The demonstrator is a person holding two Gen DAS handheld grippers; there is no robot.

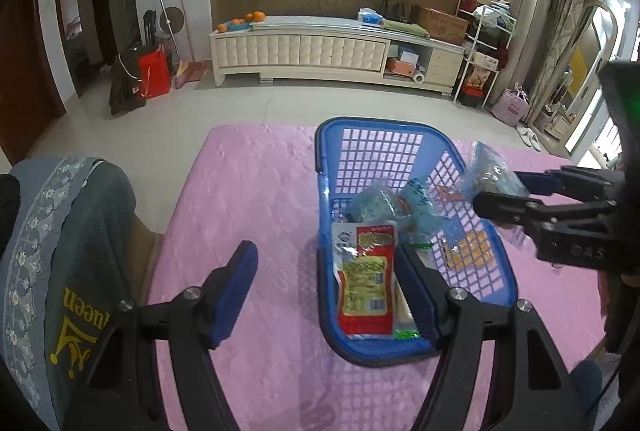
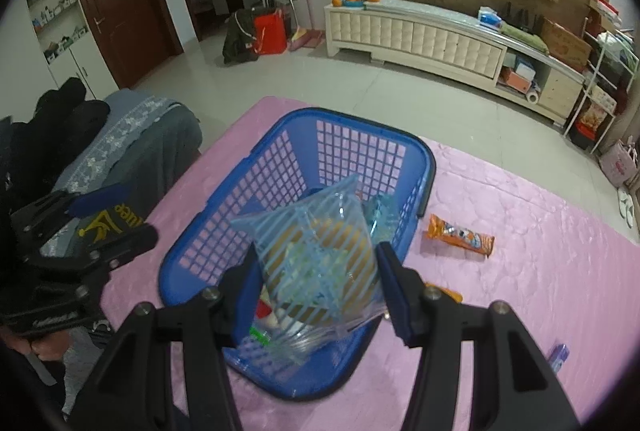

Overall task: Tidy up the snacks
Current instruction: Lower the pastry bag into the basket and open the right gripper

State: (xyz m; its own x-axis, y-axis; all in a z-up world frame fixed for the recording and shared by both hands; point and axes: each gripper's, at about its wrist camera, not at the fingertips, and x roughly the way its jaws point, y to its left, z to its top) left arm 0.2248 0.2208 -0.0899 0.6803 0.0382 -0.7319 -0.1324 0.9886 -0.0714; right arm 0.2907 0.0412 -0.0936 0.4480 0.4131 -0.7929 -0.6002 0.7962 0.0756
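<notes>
Right tool [image 2: 316,271] grips a striped clear bag [image 2: 320,251] above the basket [image 1: 400,135], hiding snacks beneath; left tool [image 1: 324,279] gapes wide, empty.

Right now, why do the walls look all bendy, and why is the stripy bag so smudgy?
Both views come through fisheye lenses, so the cabinet curves and the corners go black. In the right wrist view the striped clear bag between the right tongs looks streaky, probably motion blur. In the left wrist view the red snack packet in the blue basket looks sharp.
</notes>
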